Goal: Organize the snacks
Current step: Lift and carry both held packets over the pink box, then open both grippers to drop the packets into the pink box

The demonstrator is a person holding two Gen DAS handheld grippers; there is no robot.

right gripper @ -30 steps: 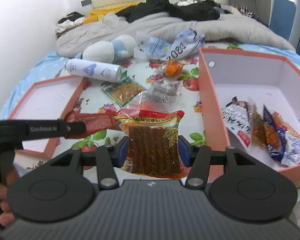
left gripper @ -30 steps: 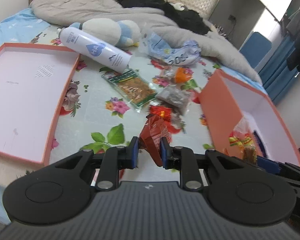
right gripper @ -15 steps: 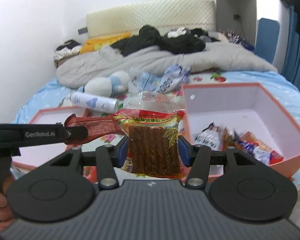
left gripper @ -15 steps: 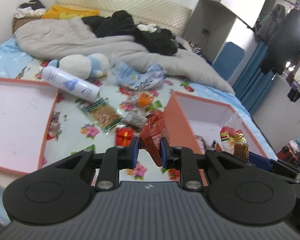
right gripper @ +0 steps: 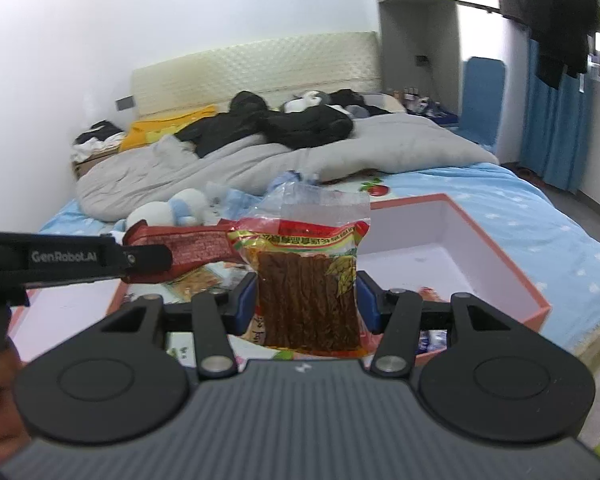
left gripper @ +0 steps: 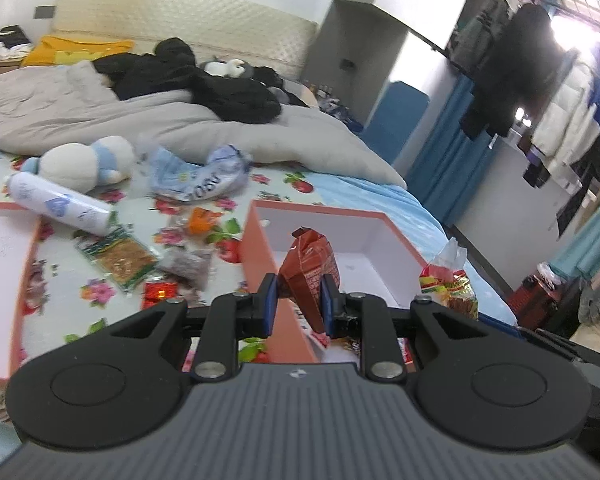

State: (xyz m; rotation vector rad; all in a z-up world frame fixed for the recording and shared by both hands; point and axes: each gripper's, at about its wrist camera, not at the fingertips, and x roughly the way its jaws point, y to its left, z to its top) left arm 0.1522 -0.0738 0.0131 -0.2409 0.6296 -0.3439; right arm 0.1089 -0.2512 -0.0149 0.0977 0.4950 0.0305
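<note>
**Two packets lifted off the bed, box waiting below**

Both grippers have come up from the bedsheet since a second ago, each with a snack in its bite. The left gripper [left gripper: 298,300] is clamped on a red packet [left gripper: 310,268], which stands upright between the blue pads and pokes out ahead of them. The right gripper [right gripper: 306,304] is clamped across a clear bag of brown sticks [right gripper: 310,280], its sealed top rising above the jaws. A moment back the sheet and loose snacks lay right under the jaws; now the orange box [left gripper: 260,256] sits below and ahead of both, its white floor showing past the red packet. To my eye the pick is done and the carry is near its end (what remains is getting each packet over the box wall and letting go).

The two grippers are close: in the right view the red packet reaches in from the left and touches or overlaps the bag's top corner, so they could snag on release. Left of the left jaws lie leftovers on the flowered sheet: a flat green-edged packet [left gripper: 118,258], a greyish pouch [left gripper: 190,266], a small red sweet [left gripper: 158,292], a white bottle [left gripper: 58,208], a plush toy [left gripper: 86,160], and the box lid [left gripper: 4,264]. Some snacks already show in the box just under the right jaws
</note>
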